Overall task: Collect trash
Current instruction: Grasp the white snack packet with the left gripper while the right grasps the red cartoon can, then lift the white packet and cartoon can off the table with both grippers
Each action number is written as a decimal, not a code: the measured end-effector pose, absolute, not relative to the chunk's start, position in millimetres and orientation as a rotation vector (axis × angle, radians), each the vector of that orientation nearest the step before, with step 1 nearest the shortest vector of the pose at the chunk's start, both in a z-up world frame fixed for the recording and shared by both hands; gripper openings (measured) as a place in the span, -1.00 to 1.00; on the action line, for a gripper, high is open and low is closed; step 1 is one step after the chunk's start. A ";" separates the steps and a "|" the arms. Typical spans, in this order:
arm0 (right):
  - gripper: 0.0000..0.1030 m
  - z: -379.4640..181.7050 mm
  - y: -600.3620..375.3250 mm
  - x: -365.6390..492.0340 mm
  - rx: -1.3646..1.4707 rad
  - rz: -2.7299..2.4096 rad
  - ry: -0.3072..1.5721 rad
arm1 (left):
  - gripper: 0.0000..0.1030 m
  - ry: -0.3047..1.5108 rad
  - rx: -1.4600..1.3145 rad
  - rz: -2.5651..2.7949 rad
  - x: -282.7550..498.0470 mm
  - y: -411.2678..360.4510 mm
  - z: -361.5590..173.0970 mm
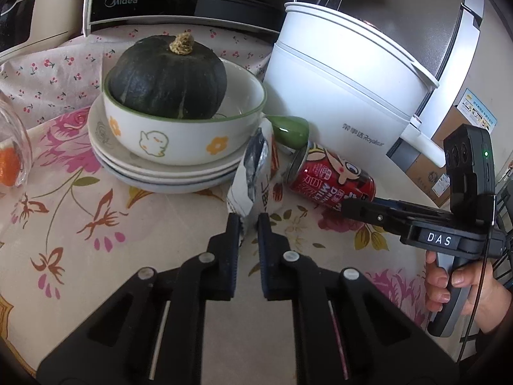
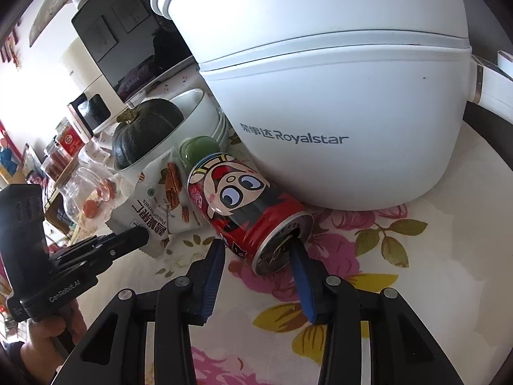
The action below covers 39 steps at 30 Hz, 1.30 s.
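Blue-padded, the right hand-held gripper stands open low in its view, its jaws on either side of the open end of a red cartoon can lying on its side on the floral table. Centre frame in the other view, the left hand-held gripper has its jaws pinched on the lower edge of a torn white snack packet. Behind both sit a white Royalstar pot at upper right and a dark green pumpkin in a flowered bowl on stacked plates.

The green spoon is half hidden behind the snack bag; the glass jar is cut off at the left edge.
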State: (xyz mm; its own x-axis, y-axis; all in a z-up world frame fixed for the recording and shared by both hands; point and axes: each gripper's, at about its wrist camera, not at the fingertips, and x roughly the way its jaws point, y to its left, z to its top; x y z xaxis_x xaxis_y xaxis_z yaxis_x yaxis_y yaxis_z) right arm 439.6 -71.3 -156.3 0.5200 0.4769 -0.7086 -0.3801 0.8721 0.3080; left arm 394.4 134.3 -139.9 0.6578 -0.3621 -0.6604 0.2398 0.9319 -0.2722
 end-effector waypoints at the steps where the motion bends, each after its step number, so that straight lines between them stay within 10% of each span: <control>1: -0.29 -155.6 -71.5 435.7 0.117 0.516 0.889 | -0.79 0.784 -0.166 -0.340 389.9 134.9 -139.0; 4: -0.88 -154.9 -76.1 425.1 0.093 0.512 0.910 | -0.80 0.800 -0.180 -0.327 375.5 139.0 -138.3; 15: -0.86 -140.2 -82.5 376.0 0.002 0.526 0.935 | -0.81 0.834 -0.235 -0.282 326.5 158.9 -139.3; 22: 0.13 -124.0 -80.7 366.4 -0.063 0.480 0.890 | -0.85 0.820 -0.258 -0.278 306.0 171.2 -133.6; 39: 0.13 -117.5 -15.6 396.2 -0.448 0.470 0.749 | -0.86 0.819 -0.305 -0.270 299.5 198.6 -149.8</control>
